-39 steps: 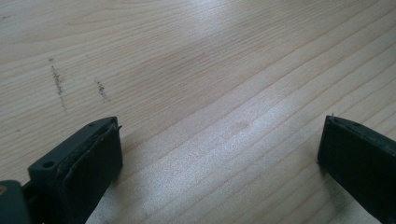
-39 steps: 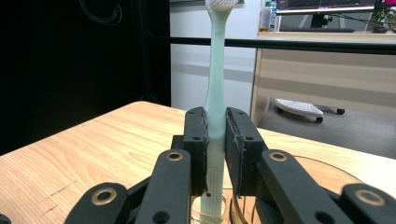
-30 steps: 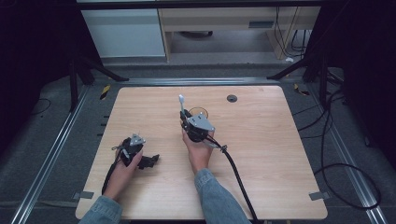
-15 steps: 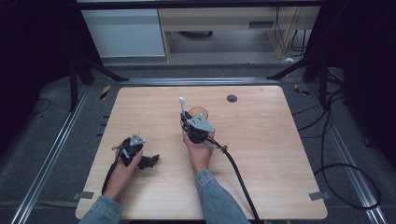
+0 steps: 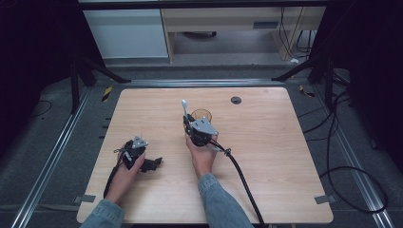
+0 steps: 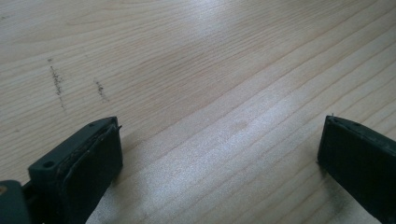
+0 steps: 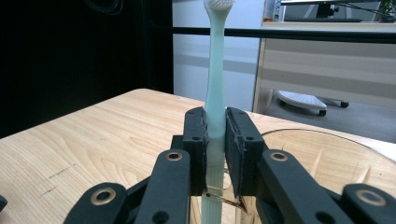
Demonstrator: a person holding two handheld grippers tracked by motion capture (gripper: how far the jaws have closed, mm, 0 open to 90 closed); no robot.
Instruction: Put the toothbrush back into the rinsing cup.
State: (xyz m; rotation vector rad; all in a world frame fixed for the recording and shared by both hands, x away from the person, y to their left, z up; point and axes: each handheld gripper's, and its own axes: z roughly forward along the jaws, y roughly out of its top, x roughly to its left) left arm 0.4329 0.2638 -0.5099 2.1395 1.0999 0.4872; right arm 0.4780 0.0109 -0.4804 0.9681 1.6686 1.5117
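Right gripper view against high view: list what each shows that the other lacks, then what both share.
Right gripper view alone: the right gripper's jaws shut on the toothbrush handle, bristles at its top end.

High view alone: the left gripper low over the table, both hands, a dark disc near the far edge.

Both: the upright toothbrush, the amber cup beside it, the wooden table.

Blue denim sleeves (image 5: 216, 204); black grippers, brass-ringed screws, grey plates, black cables (image 5: 240, 173).

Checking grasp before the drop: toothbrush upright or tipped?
Upright. The toothbrush stands vertical, head up, clamped between the right gripper jaws, beside the cup.
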